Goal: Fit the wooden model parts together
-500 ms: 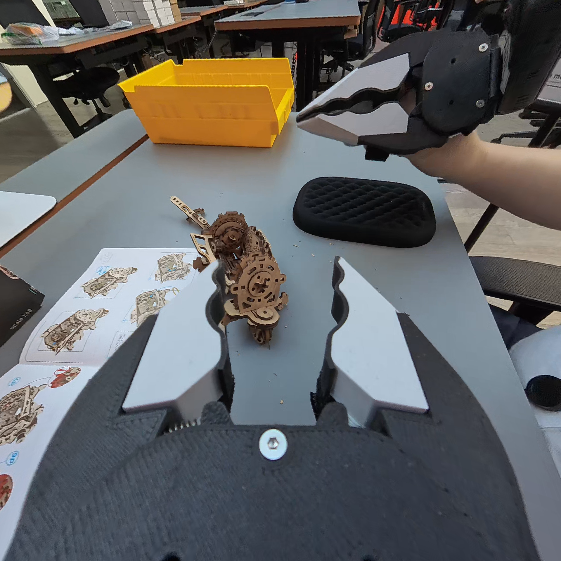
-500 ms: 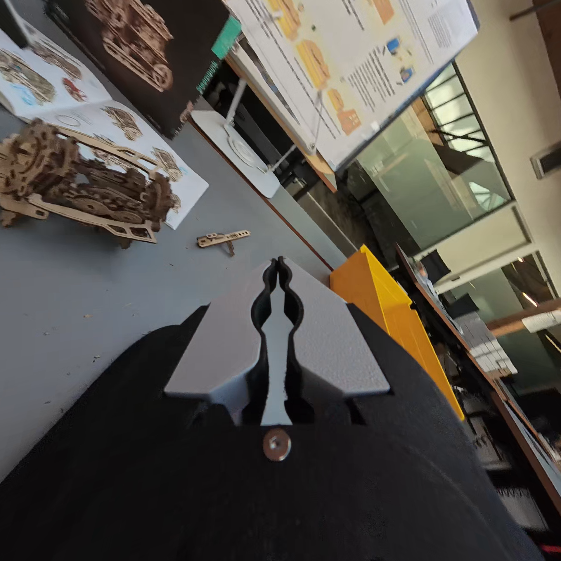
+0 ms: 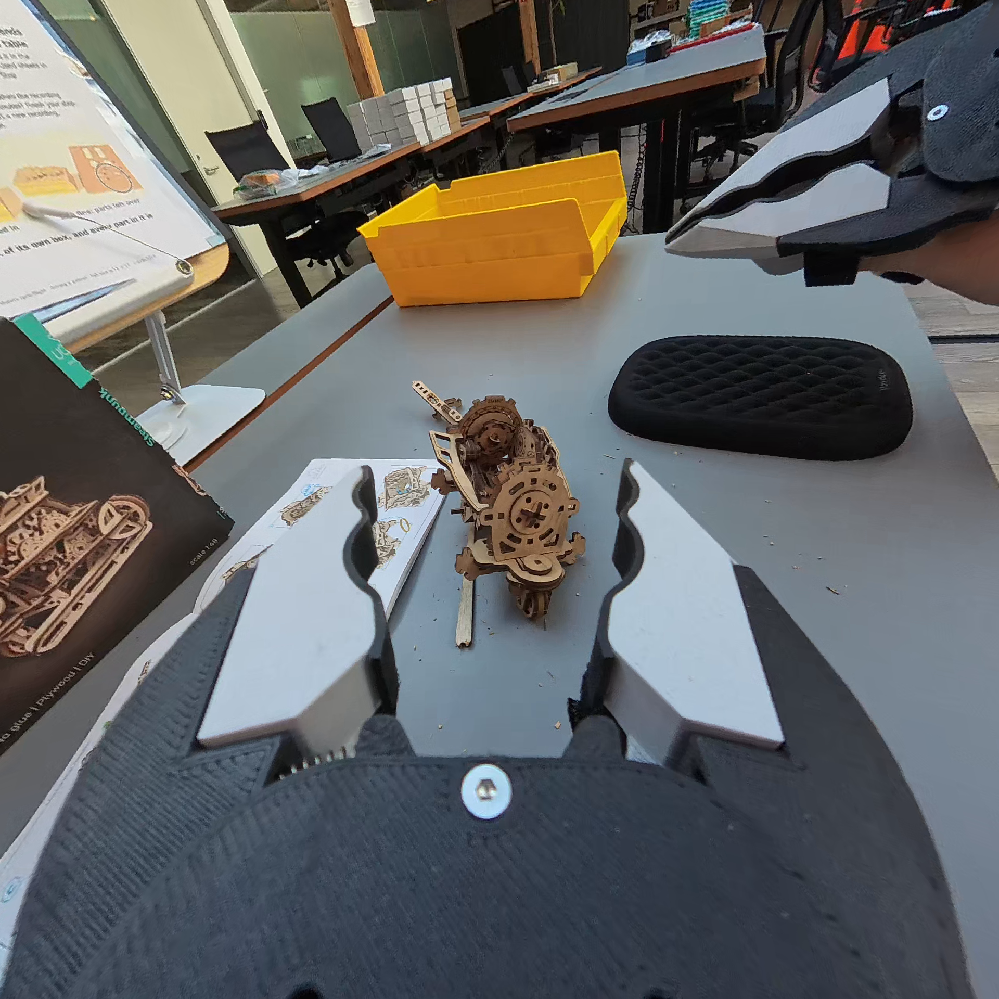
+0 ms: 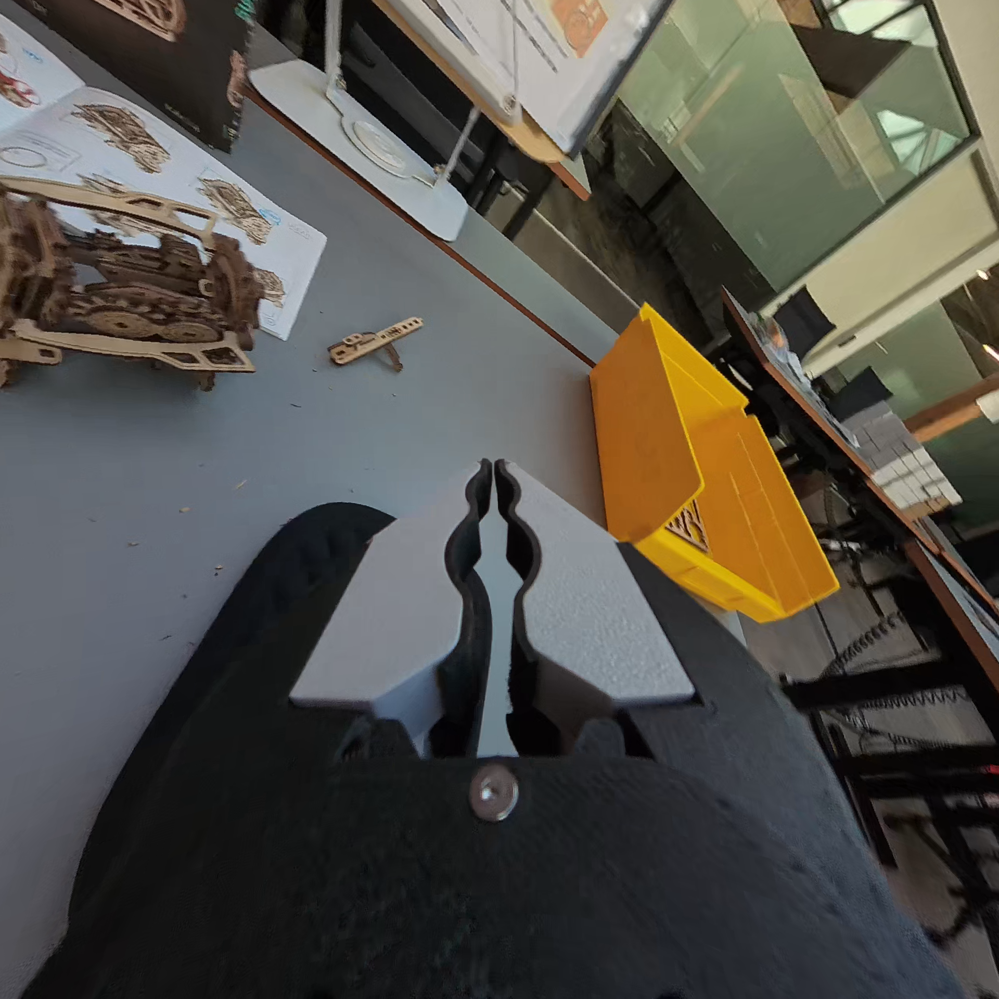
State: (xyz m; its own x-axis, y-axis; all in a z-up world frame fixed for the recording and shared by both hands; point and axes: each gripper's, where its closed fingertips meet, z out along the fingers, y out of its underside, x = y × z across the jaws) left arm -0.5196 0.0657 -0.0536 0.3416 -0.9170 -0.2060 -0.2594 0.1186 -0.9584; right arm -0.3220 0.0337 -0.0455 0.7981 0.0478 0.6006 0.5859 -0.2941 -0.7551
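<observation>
- Model: wooden, part-built, on grey table, just right of booklet.
- Loose part: flat on table beyond model, apart from it.
- Left gripper: spread wide, empty, held near model.
- Right gripper: tips nearly together, empty, raised above table.
- Yellow bin: far table edge.
- Black pad: right of model.

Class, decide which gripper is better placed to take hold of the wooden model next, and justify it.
Left. The left gripper is open, with the wooden model just ahead between its fingers. The right gripper is shut, raised, and aimed toward the yellow bin.
</observation>
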